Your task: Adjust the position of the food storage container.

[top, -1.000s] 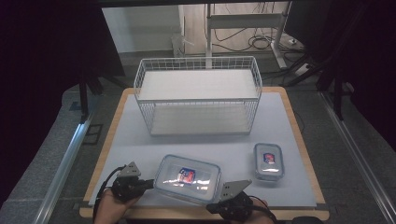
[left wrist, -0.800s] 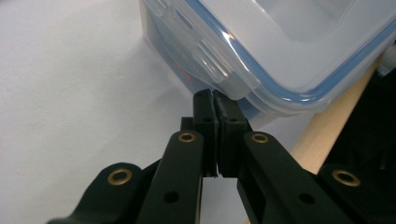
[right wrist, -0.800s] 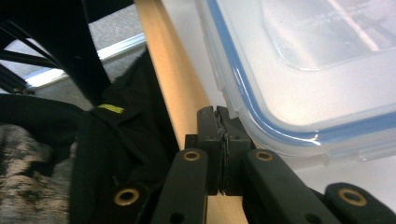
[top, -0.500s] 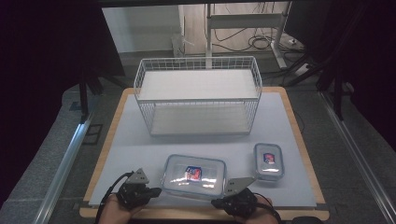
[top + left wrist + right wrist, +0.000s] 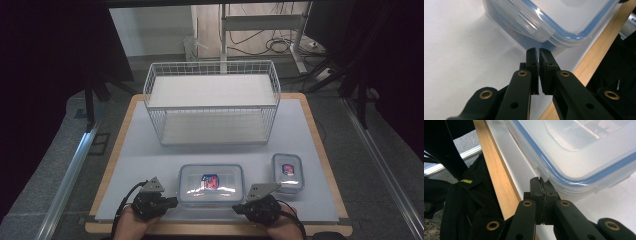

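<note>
Large lidded container [image 5: 211,184] low centre, near table's front wooden edge [image 5: 215,229]. Left gripper [image 5: 539,53] nearly closed, right gripper [image 5: 542,185] closed, empty, flanking it. Wire basket [image 5: 212,102] well above.

Landmark: large container [image 5: 211,183], on the table [image 5: 140,165] near its front edge. Wire basket [image 5: 212,102] behind it, well apart. Small container [image 5: 287,172] just right of it. Left gripper [image 5: 171,201] at its front-left corner, right gripper [image 5: 239,207] at its front-right corner.
</note>
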{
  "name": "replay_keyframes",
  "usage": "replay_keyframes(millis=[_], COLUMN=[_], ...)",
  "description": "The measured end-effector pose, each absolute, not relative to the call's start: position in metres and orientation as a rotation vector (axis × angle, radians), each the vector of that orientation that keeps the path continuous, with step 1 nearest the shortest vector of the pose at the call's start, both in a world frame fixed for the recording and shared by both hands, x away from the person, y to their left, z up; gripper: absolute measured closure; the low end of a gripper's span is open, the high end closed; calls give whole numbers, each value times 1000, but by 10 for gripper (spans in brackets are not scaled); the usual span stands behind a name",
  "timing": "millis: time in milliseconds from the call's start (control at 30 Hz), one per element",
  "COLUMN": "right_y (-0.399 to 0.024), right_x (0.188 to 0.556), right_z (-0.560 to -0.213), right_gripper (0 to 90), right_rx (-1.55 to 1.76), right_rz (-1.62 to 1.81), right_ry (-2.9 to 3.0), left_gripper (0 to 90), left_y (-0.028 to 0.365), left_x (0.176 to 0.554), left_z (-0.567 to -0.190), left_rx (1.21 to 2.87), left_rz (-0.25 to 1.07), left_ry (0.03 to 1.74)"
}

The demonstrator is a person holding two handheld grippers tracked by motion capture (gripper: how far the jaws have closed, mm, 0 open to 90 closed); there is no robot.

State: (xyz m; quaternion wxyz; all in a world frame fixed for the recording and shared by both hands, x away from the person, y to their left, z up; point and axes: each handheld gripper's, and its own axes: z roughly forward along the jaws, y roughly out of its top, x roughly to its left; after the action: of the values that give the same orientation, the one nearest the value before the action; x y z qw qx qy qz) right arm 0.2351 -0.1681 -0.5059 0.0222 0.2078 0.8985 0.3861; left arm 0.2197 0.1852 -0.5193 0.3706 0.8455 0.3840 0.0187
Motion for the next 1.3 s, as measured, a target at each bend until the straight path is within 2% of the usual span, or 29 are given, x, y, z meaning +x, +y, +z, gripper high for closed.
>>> replay_keyframes(millis=[67, 167, 367, 533, 1000, 1100, 1133, 1200, 1300], right_y=[-168, -168, -168, -168, -171, -172, -175, -177, -189], right_x=[235, 235, 235, 237, 253, 253, 252, 252, 252], right_z=[-506, -506, -506, -505, -505, -504, -500, -499, -493], right_gripper=[899, 898, 897, 897, 898, 897, 883, 872, 804], right_rx=[643, 641, 639, 649, 696, 687, 668, 661, 678], right_rz=[1195, 1194, 1195, 1207, 1191, 1185, 1168, 1163, 1154], right_ry=[2783, 2783, 2782, 2769, 2729, 2730, 2733, 2732, 2708], left_gripper=[869, 870, 875, 875, 865, 844, 820, 803, 713], left_y=[185, 179, 170, 169, 159, 161, 166, 172, 184], left_x=[218, 211, 213, 218, 231, 230, 227, 226, 224], left_z=[-520, -520, -520, -522, -525, -524, -521, -518, -514], left_rx=[2196, 2252, 2245, 2239, 2253, 2262, 2254, 2242, 2200], left_rz=[-21, -16, -12, 44, 96, 111, 168, 202, 256], left_ry=[957, 920, 888, 903, 857, 854, 873, 889, 935])
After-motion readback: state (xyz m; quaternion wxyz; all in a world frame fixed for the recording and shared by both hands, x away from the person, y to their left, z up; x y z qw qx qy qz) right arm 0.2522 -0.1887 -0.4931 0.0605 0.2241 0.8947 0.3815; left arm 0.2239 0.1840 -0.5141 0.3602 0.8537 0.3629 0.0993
